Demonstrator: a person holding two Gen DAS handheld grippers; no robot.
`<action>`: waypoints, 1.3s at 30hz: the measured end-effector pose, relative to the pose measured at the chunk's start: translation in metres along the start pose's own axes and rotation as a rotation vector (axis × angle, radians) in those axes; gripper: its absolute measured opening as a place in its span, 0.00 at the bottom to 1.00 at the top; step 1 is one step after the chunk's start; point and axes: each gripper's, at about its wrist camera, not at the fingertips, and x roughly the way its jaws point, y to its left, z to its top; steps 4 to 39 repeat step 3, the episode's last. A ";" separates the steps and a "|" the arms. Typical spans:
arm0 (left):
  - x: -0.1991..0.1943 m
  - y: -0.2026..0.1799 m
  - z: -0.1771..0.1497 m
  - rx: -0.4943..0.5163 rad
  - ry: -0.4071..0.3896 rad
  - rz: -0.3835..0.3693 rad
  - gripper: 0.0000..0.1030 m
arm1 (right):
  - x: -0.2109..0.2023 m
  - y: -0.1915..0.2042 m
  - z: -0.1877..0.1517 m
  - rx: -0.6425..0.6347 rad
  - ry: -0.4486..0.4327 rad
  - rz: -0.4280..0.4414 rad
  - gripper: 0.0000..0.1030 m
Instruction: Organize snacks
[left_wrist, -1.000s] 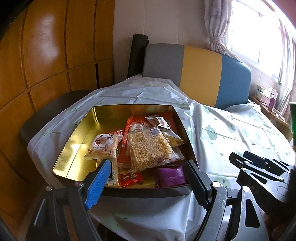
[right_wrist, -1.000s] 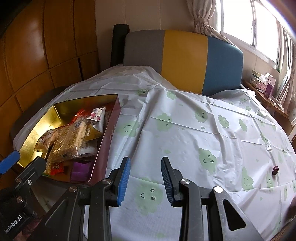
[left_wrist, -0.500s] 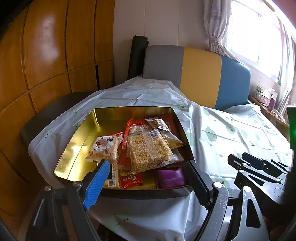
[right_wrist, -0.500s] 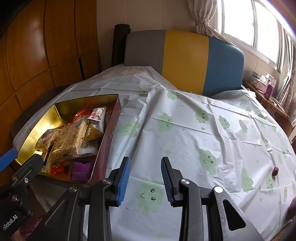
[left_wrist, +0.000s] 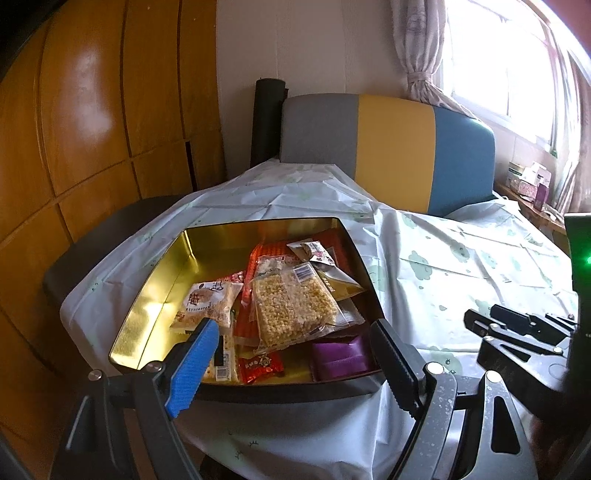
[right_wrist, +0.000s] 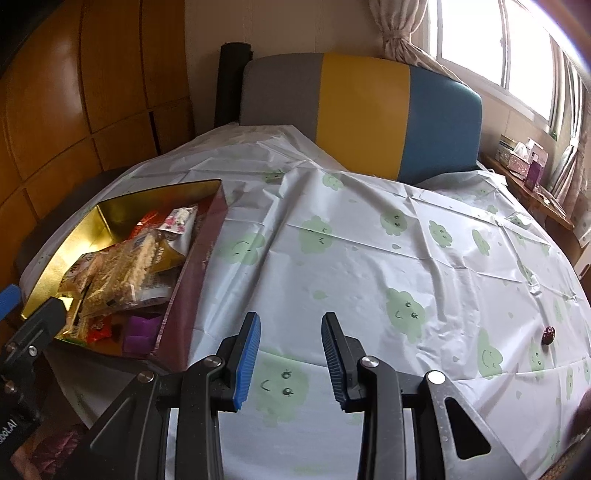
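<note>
A gold-lined tin box (left_wrist: 162, 280) sits at the table's near left edge, also in the right wrist view (right_wrist: 110, 214). It holds several snack packets: a clear puffed-rice bar pack (left_wrist: 291, 306) on top, a biscuit pack (left_wrist: 207, 302), a small red packet (left_wrist: 260, 363) and a purple box (left_wrist: 341, 354). My left gripper (left_wrist: 295, 362) is open and empty, just before the box's near wall. My right gripper (right_wrist: 290, 362) is open and empty over the tablecloth, right of the box. A small dark red candy (right_wrist: 547, 335) lies alone at the far right.
The table wears a white cloth with green cloud faces (right_wrist: 369, 258). A grey, yellow and blue chair back (right_wrist: 362, 110) stands behind it. Wooden panels (left_wrist: 92, 129) line the left. A shelf with boxes (right_wrist: 524, 158) is under the window.
The left gripper has drawn back and down slightly from the box. The right gripper has barely moved. Both stay open and empty.
</note>
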 end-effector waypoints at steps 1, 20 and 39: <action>0.000 -0.001 0.000 0.008 0.000 0.004 0.82 | 0.001 -0.003 0.000 0.003 0.002 -0.003 0.34; 0.002 -0.001 0.000 0.003 0.008 -0.007 0.82 | 0.002 -0.011 0.001 0.009 0.006 -0.007 0.34; 0.002 -0.001 0.000 0.003 0.008 -0.007 0.82 | 0.002 -0.011 0.001 0.009 0.006 -0.007 0.34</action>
